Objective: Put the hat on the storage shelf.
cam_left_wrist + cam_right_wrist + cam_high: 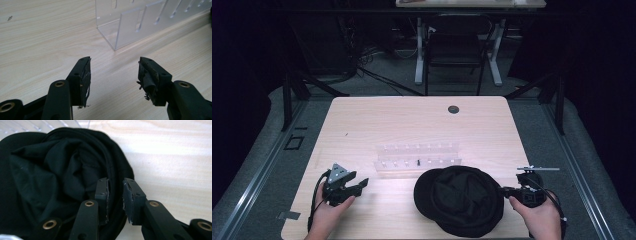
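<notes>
1. The cap has its rim between my right fingers: one finger sits inside the hollow against the lining, the other outside the edge. I read them as partly closed over the rim, with a thin gap visible; I cannot tell that the pads press the cloth firmly.
2. Risk, as I judge it: the bite is shallow and near the very edge, so the soft fabric could slide out if I lift or pull before the fingers squeeze fully.
3. Another risk: the cap is floppy, so holding one side may let the rest sag, fold or drag across the tabletop.
4. If dragged toward the clear plastic rack, just beyond the cap, the crown could bump and shove it.
5. My left fingers stand wide apart and empty over bare wood, the rack's corner ahead, well apart from the cap, so they give no support.
6. In the high view the cap lies upside down at the near edge, right of centre.
</notes>
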The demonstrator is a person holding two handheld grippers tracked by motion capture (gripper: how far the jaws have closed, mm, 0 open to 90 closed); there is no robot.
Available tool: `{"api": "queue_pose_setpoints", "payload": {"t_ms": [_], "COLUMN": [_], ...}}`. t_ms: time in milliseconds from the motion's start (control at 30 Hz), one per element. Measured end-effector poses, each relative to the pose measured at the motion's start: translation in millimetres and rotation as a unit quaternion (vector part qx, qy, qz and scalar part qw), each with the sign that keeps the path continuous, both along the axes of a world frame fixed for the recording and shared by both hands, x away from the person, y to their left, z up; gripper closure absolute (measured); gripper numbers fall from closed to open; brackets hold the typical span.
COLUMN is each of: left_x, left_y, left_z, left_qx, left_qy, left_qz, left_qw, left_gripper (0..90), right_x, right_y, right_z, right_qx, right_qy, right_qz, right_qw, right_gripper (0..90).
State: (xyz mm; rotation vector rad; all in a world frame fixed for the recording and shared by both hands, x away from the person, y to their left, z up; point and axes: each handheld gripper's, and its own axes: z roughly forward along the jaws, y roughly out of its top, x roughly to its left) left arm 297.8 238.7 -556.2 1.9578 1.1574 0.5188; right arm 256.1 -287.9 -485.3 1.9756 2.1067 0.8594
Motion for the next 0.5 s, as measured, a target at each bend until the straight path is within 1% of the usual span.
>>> {"api": "queue_pose_setpoints", "payload": {"t_ms": [33,67,100,133,167,200,233,267,367,500], "left_x": [0.0,0.0,0.1,0.2,0.3,0.2,0.1,-0.2,-0.6,-0.4], "left_y": [-0.1,-0.1,-0.1,-0.4,-0.6,-1.0,-1.3,-2.2,-2.9,-3.6], "left_z": [0.0,0.0,-0.2,-0.4,-0.5,-0.7,-0.7,-0.8,-0.7,-1.0], "left_qx": [-0.001,-0.001,-0.001,-0.001,0.001,0.001,0.002,0.003,0.005,0.006], "left_qy": [0.0,0.0,0.001,0.001,0.002,0.001,0.001,0.001,0.002,0.002], "left_qz": [-0.001,-0.001,-0.001,-0.002,-0.003,-0.004,-0.005,-0.007,-0.01,-0.012], "left_qw": [1.0,1.0,1.0,1.0,1.0,1.0,1.0,1.0,0.9999,0.9999], "left_gripper": [44.2,44.2,44.2,44.2,44.2,44.2,44.2,44.1,44.1,44.1], "right_x": [0.3,0.3,0.3,0.4,0.4,0.7,0.7,1.5,2.6,6.8], "right_y": [-2.0,-2.0,-2.2,-4.1,-4.1,-5.5,-5.5,-6.7,-8.3,-12.0], "right_z": [0.7,0.7,0.4,0.0,0.0,-0.3,-0.3,-2.0,-3.9,-9.9], "right_qx": [0.002,0.002,0.006,0.01,0.01,0.003,0.003,-0.004,-0.003,0.008], "right_qy": [0.015,0.015,0.017,0.026,0.026,0.039,0.039,0.045,0.05,0.065], "right_qz": [0.008,0.008,0.007,0.007,0.007,0.009,0.009,0.007,0.002,-0.007], "right_qw": [0.9999,0.9999,0.9998,0.9996,0.9996,0.9992,0.9992,0.999,0.9988,0.9978], "right_gripper": [73.6,73.6,73.6,73.7,73.7,73.8,73.8,73.8,73.8,73.7]}}
